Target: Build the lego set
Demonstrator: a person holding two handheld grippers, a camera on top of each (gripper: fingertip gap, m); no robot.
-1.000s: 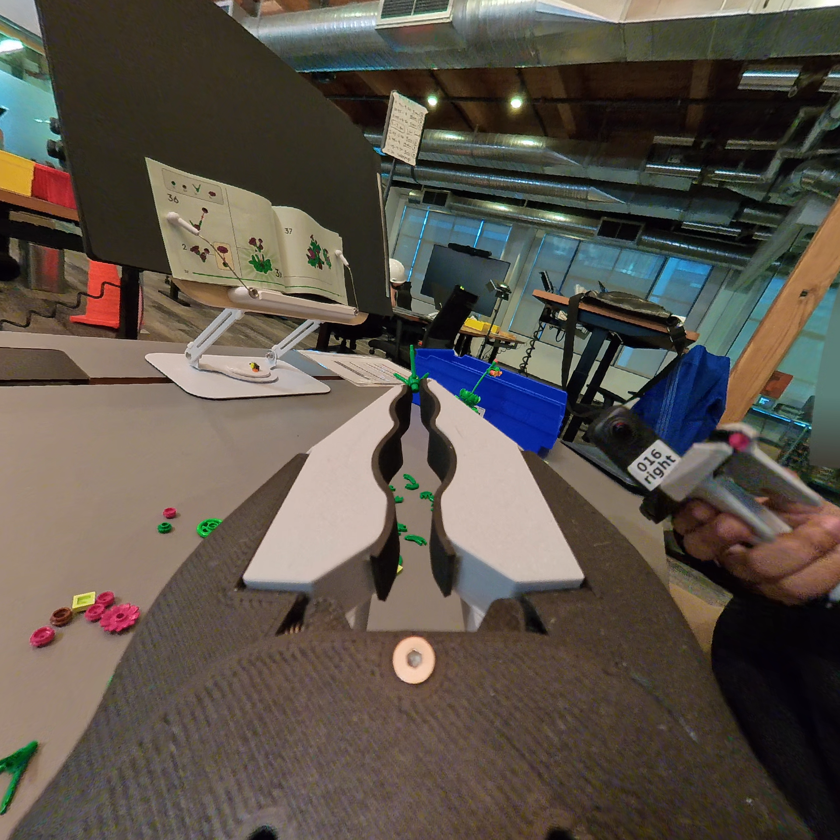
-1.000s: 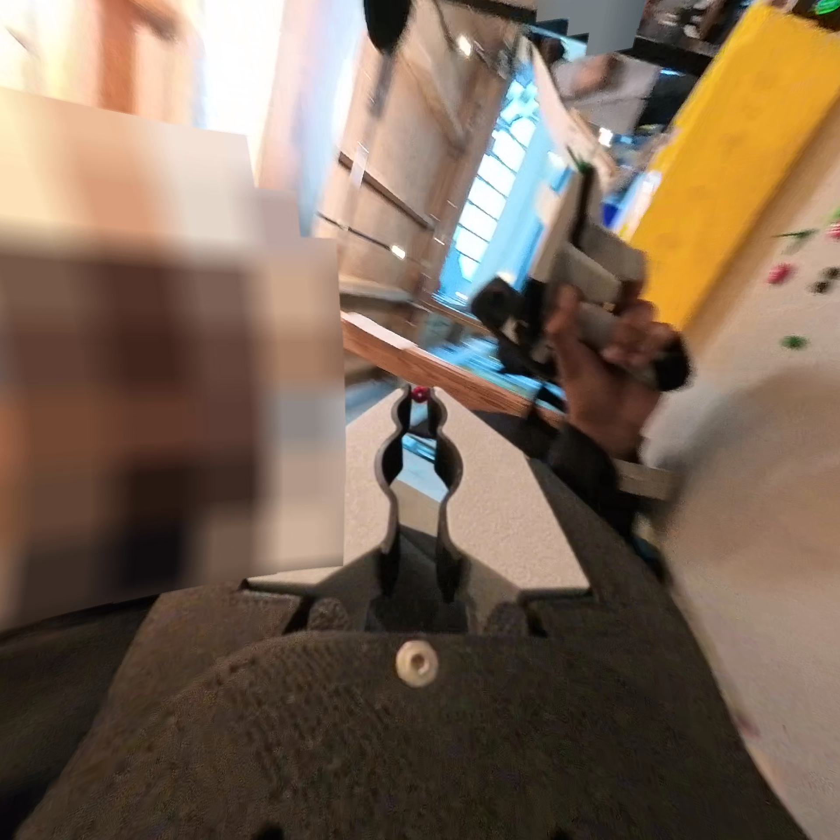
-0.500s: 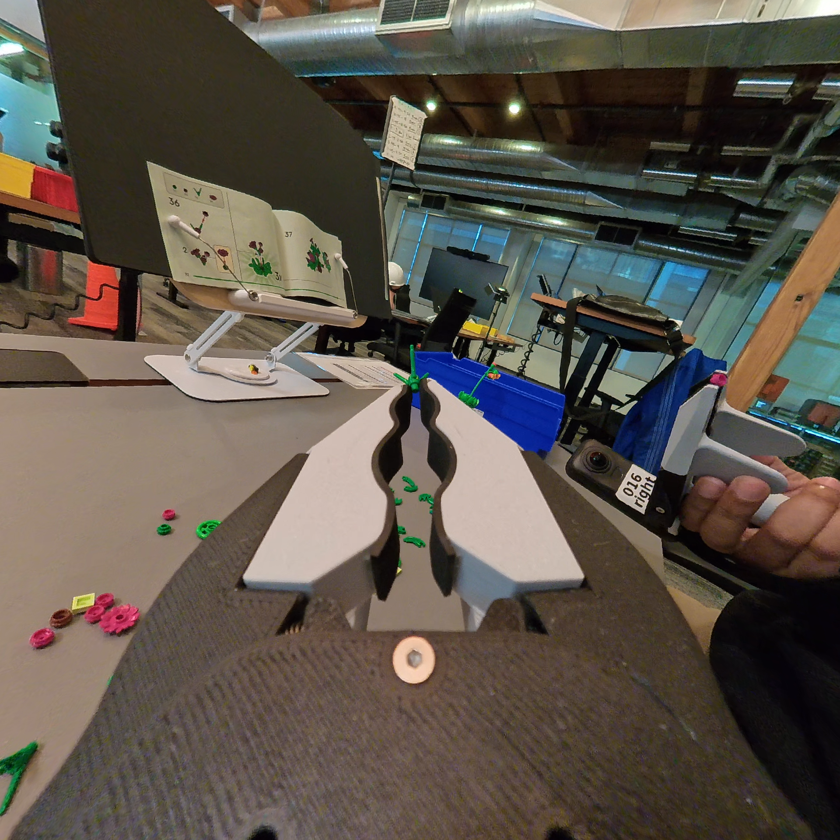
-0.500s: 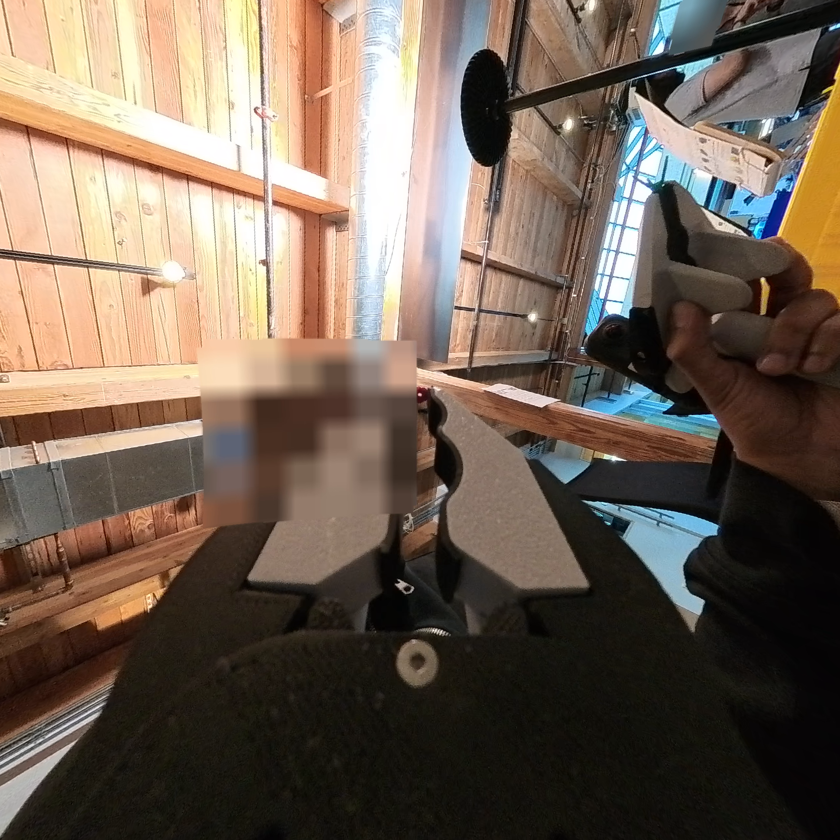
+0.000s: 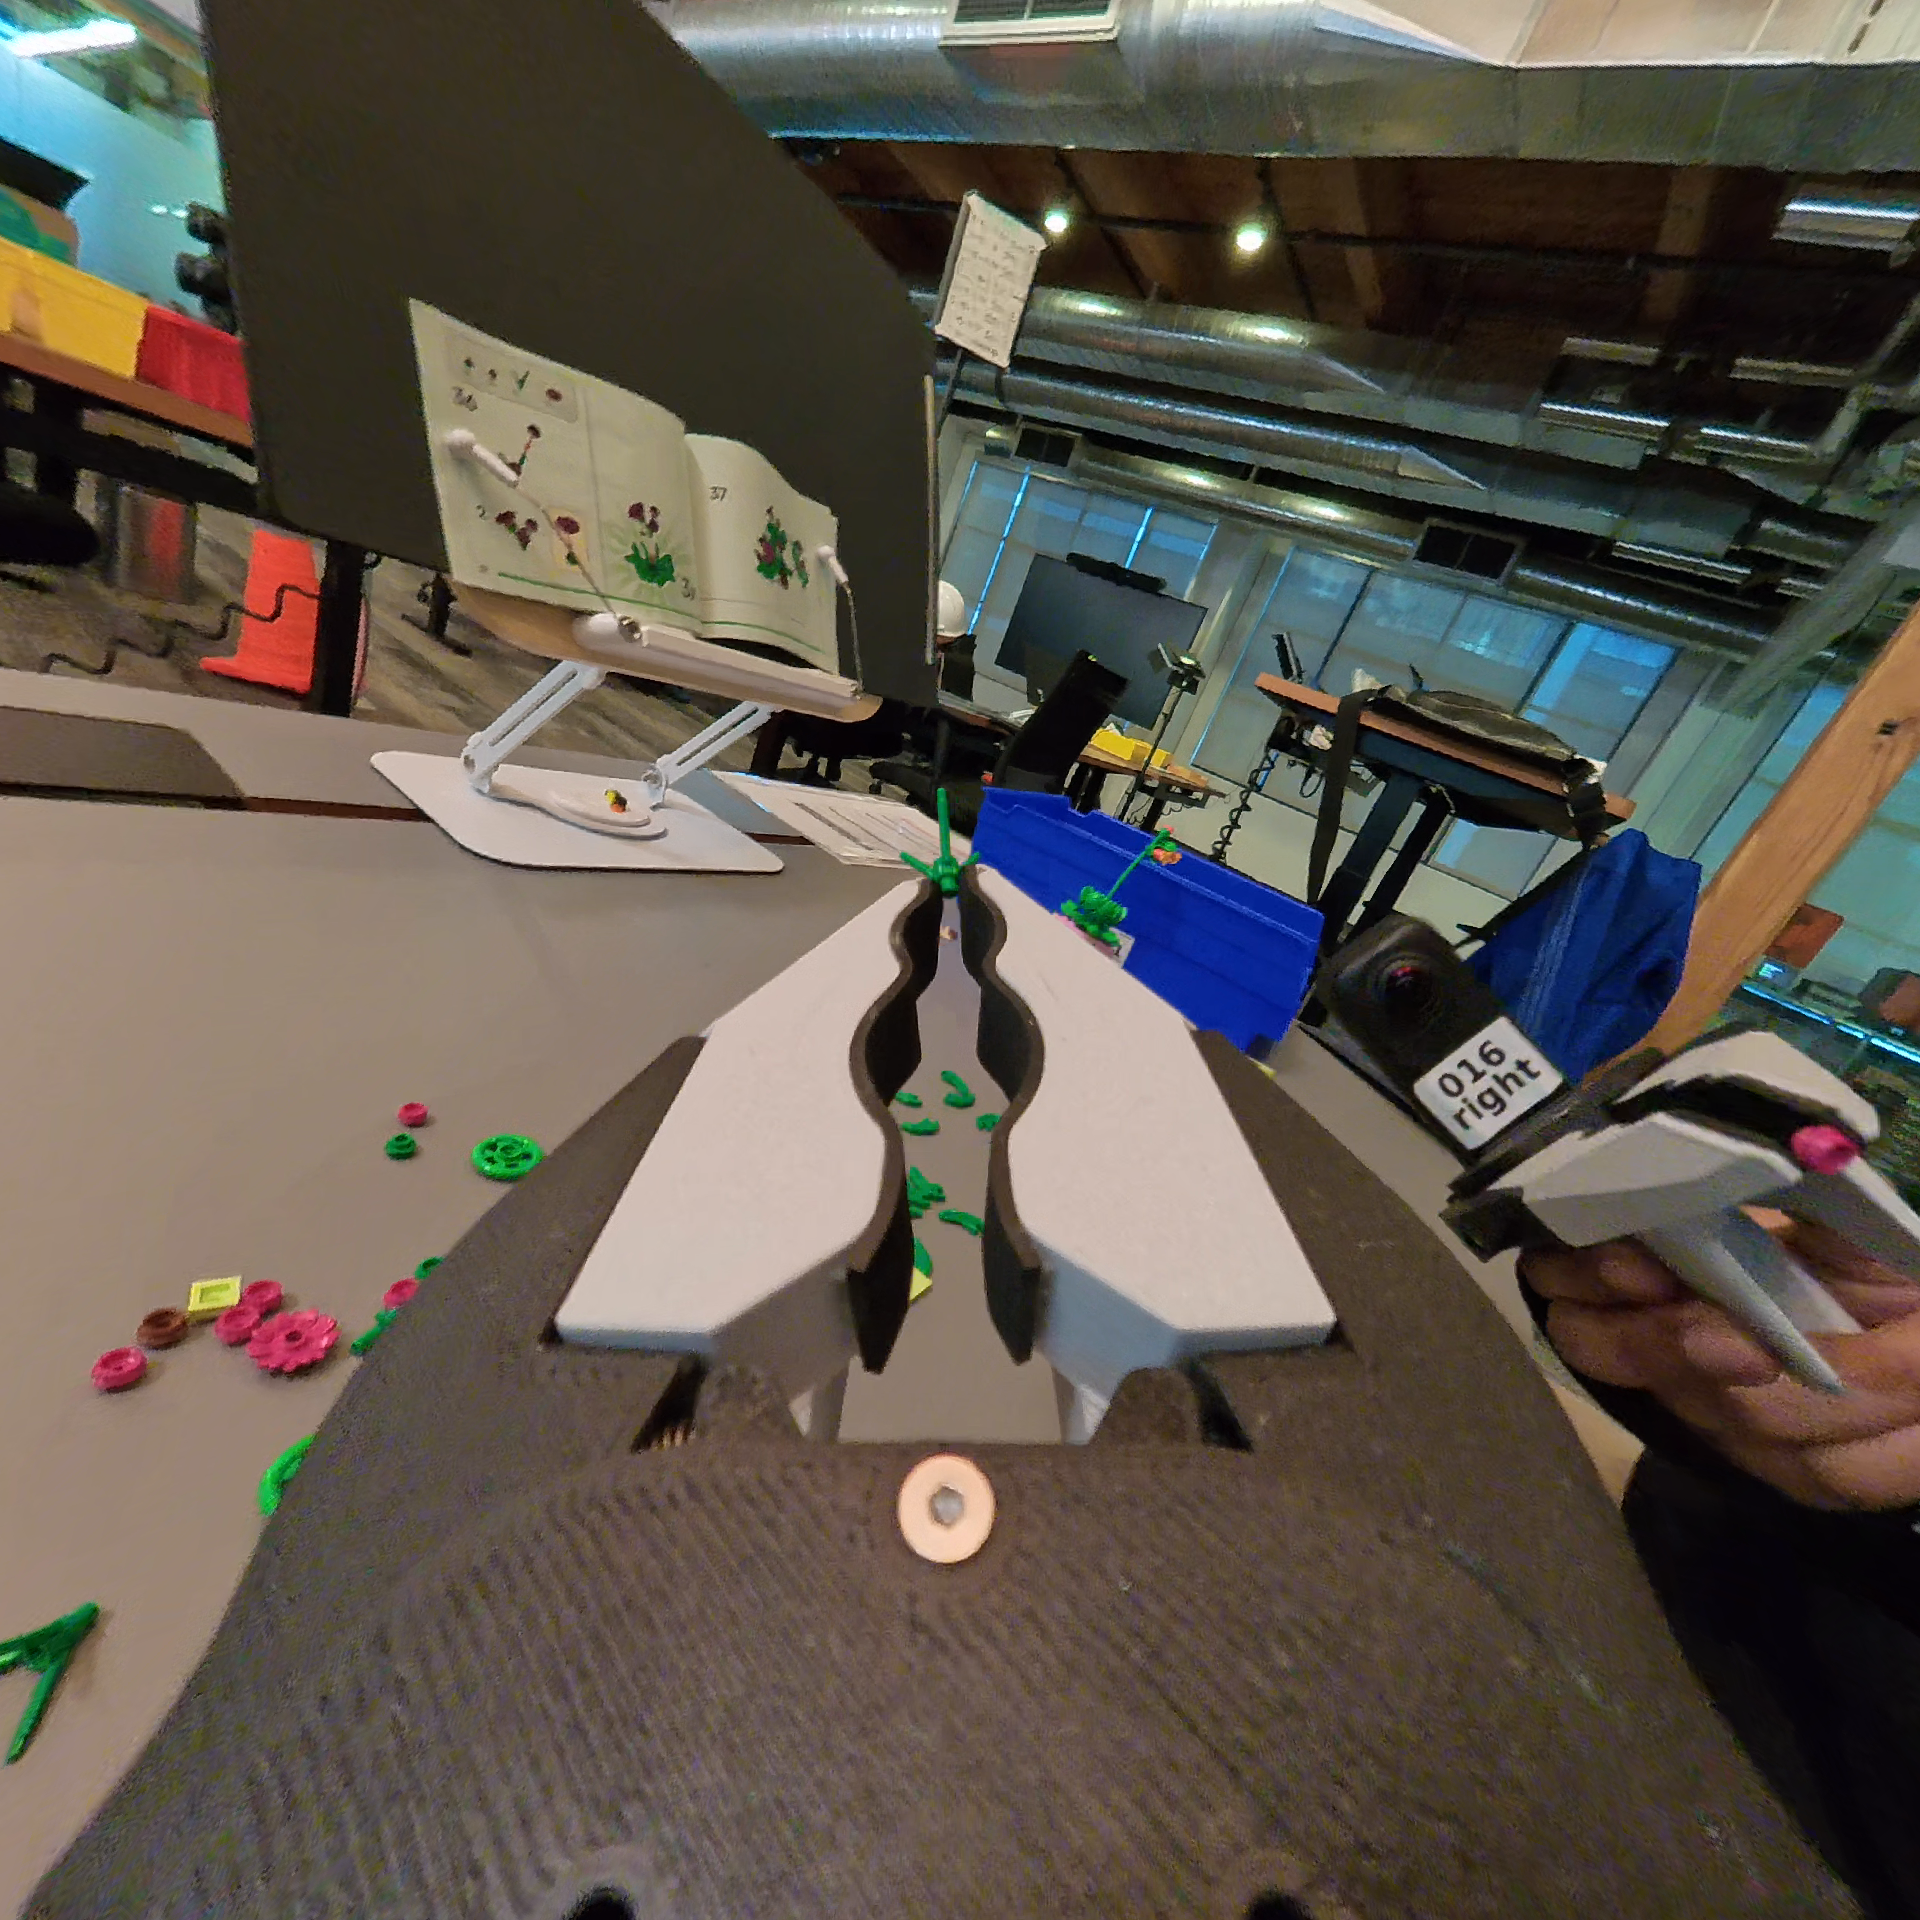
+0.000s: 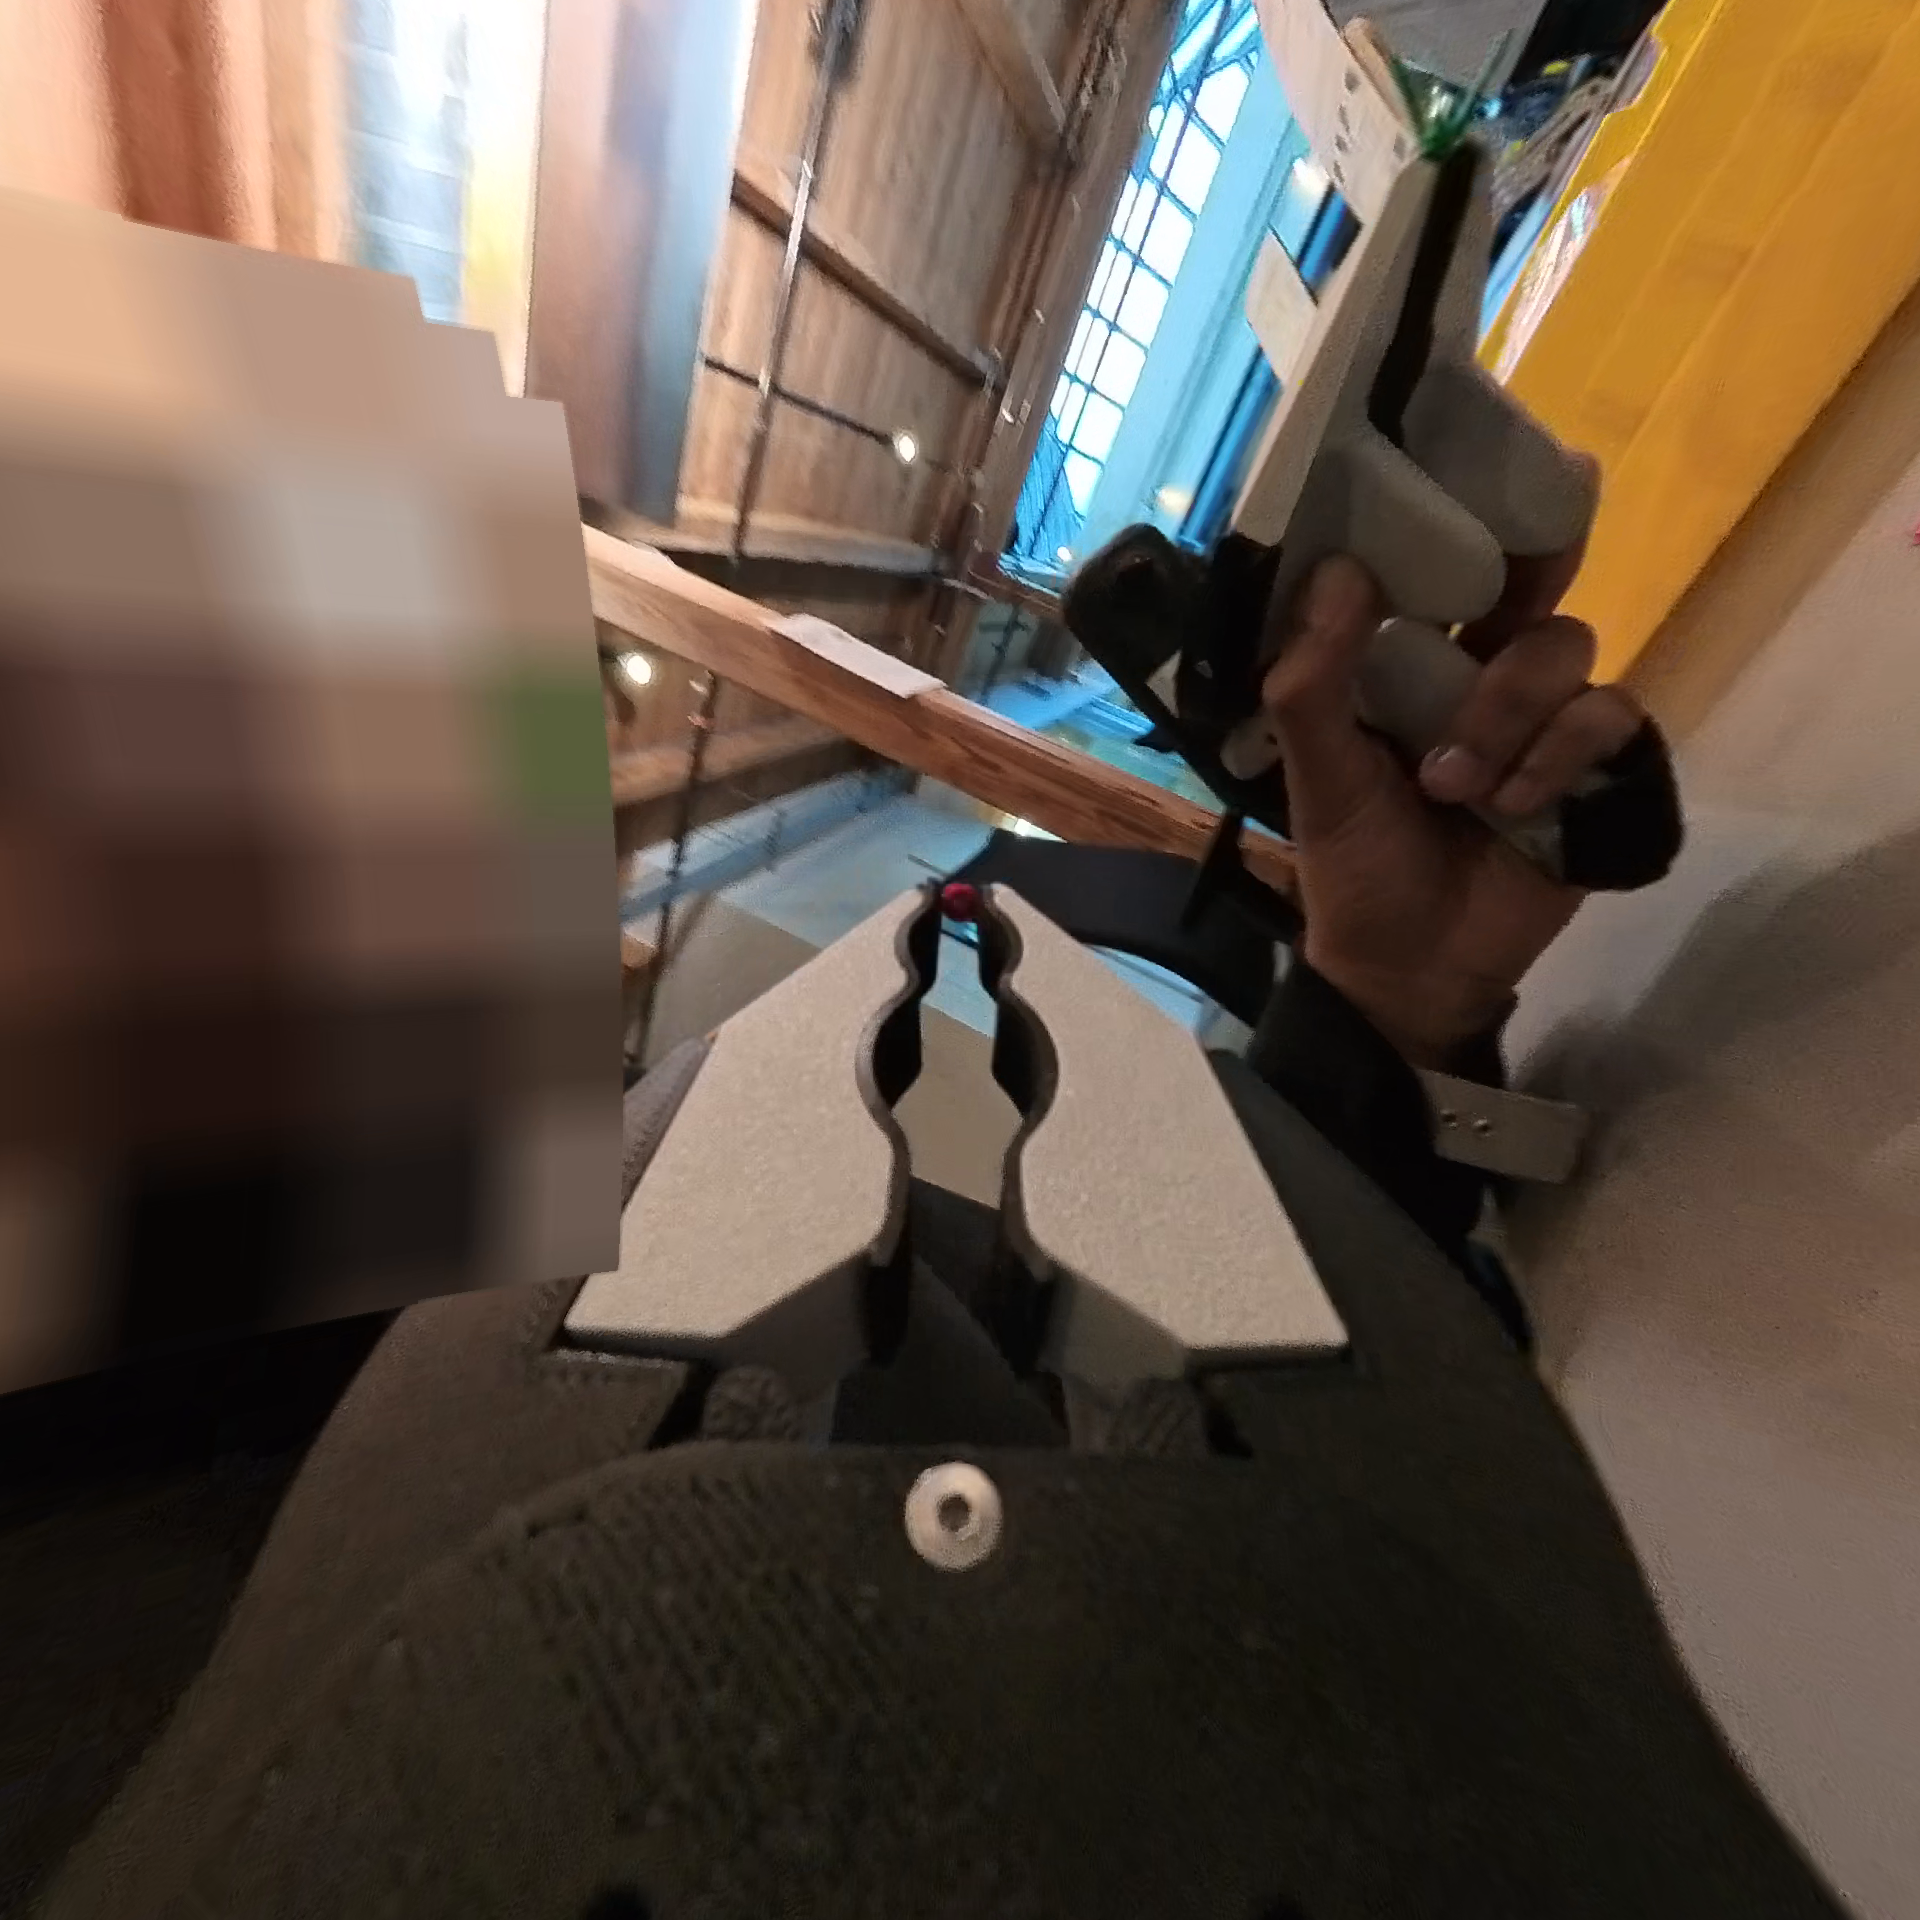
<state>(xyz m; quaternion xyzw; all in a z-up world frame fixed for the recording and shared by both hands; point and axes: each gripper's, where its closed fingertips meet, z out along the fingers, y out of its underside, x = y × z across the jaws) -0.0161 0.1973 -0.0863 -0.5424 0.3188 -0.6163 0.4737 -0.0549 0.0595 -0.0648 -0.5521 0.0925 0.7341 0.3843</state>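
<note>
My left gripper (image 5: 943,883) is shut on a green stem piece (image 5: 940,847) that sticks up from its tips, held above the grey table (image 5: 260,997). My right gripper (image 6: 958,906) is shut on a small magenta round piece (image 6: 958,900). It is turned away from the table, off its right edge, and also shows in the left wrist view (image 5: 1829,1153) with the magenta piece (image 5: 1823,1148) at its tips. The left gripper shows in the right wrist view (image 6: 1439,156). Loose magenta, green, brown and yellow pieces (image 5: 270,1335) lie at the left, small green leaves (image 5: 935,1112) under the left gripper.
An open instruction booklet (image 5: 623,520) rests on a white stand (image 5: 582,810) at the back. A blue bin (image 5: 1153,925) stands at the table's right, with a small green flower build (image 5: 1096,914) in front of it. A dark panel (image 5: 520,208) rises behind. Across from one pair of fingers to the other is roughly 15 cm.
The right gripper has swung about in the hand beside the table and now lies lower and turned sideways, still gripping the magenta piece. The left gripper has barely moved.
</note>
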